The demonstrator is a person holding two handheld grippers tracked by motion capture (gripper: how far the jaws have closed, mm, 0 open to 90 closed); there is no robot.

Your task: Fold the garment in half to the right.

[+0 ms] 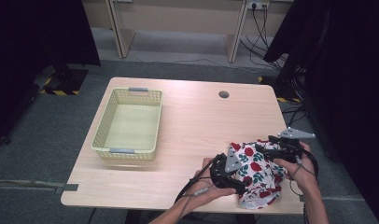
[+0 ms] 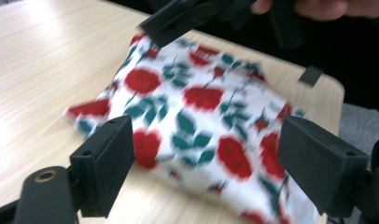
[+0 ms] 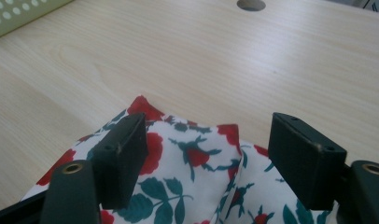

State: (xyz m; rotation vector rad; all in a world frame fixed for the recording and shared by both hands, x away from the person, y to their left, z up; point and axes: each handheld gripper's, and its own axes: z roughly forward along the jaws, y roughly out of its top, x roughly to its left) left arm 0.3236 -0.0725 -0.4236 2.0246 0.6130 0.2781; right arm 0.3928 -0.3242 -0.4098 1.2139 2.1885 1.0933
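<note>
Both claws open, nothing gripped: L gripper [image 1: 234, 173] and R gripper [image 1: 271, 150] straddle floral cloth [image 1: 257, 170].
Cloth lies bunched at table [image 1: 187, 126] near-right corner, released. Likely between grabs; you'd need fresh pinches on edges, then carry toward basket [image 1: 128, 122].

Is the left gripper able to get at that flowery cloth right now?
Probably yes: the left gripper has open jaws straddling the flowery cloth, with nothing between them. The right gripper sits at its far side.

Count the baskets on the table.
1. A pale yellow perforated basket sits on the left half of the wooden table, apart from the rose-print cloth at the near right. Nothing suggests another is hidden.
</note>
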